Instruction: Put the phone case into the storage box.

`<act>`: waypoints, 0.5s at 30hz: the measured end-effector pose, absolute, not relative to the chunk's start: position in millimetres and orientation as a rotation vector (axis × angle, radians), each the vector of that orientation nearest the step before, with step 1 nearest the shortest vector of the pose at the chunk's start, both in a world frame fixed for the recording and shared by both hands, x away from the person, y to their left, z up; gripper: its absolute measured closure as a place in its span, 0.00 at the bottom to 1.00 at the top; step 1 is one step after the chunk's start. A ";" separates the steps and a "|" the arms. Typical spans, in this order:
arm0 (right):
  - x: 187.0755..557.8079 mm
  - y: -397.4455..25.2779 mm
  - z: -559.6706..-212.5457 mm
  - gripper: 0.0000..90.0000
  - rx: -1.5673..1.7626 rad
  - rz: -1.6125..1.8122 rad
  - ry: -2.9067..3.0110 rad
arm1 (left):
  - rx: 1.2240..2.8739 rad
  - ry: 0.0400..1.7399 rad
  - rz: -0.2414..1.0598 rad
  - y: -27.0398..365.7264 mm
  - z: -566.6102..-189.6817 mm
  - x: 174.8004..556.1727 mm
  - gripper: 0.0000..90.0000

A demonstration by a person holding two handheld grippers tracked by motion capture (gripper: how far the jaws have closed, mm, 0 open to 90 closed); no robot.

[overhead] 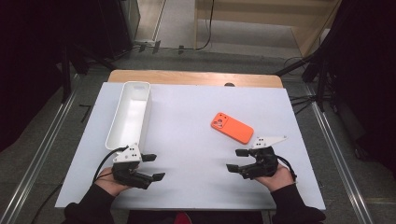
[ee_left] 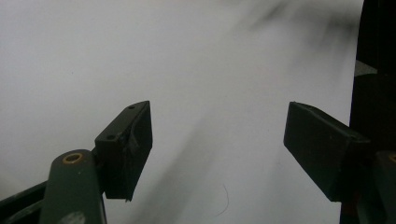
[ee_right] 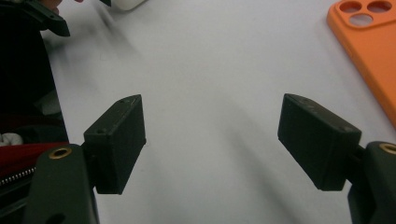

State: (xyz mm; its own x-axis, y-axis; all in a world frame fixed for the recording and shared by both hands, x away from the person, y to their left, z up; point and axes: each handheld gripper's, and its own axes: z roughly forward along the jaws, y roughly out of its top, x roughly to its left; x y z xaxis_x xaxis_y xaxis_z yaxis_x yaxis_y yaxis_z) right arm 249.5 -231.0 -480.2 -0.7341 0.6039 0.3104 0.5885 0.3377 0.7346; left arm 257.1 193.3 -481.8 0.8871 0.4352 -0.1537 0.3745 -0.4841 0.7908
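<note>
Both my claws, left claw [overhead: 152, 166] and right claw [overhead: 236, 160], gape empty; the phone case [overhead: 232, 127] lies flat, so I judge my right could skid it along the bench [overhead: 187, 154].

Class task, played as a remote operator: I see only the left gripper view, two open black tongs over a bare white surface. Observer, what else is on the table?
Observer: An orange phone case lies flat, camera cutouts up, on the white table.
Operator: Which tongs are nearer it?
Observer: The right gripper, open, just on the person's side of the case and not touching it.
Operator: Anything by my side?
Observer: A long white bin lies just beyond the left gripper; its inside looks empty.
</note>
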 end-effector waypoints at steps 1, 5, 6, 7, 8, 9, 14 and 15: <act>247.0 -233.7 -482.2 0.25 1.143 1.388 2.552 | 2.132 0.579 0.084 193.4 -481.7 257.3 0.27; 241.6 -237.3 -484.5 0.25 1.165 1.391 2.548 | 2.131 0.579 0.084 193.2 -481.8 257.1 0.26; 241.6 -237.3 -484.5 0.25 1.165 1.391 2.548 | 2.131 0.579 0.084 193.2 -481.8 257.1 0.26; 240.0 -238.3 -485.6 0.24 1.177 1.390 2.547 | 2.128 0.580 0.084 193.2 -481.7 256.9 0.27; 240.0 -238.3 -485.6 0.24 1.177 1.390 2.547 | 2.128 0.580 0.084 193.2 -481.7 256.9 0.27; 239.4 -239.2 -486.3 0.24 1.175 1.386 2.551 | 2.130 0.580 0.084 193.2 -481.6 256.9 0.27; 236.9 -241.7 -487.0 0.24 1.165 1.370 2.551 | 2.132 0.577 0.084 193.0 -481.6 256.8 0.27; 236.0 -242.5 -487.4 0.24 1.166 1.369 2.549 | 2.132 0.576 0.084 193.0 -481.6 256.8 0.26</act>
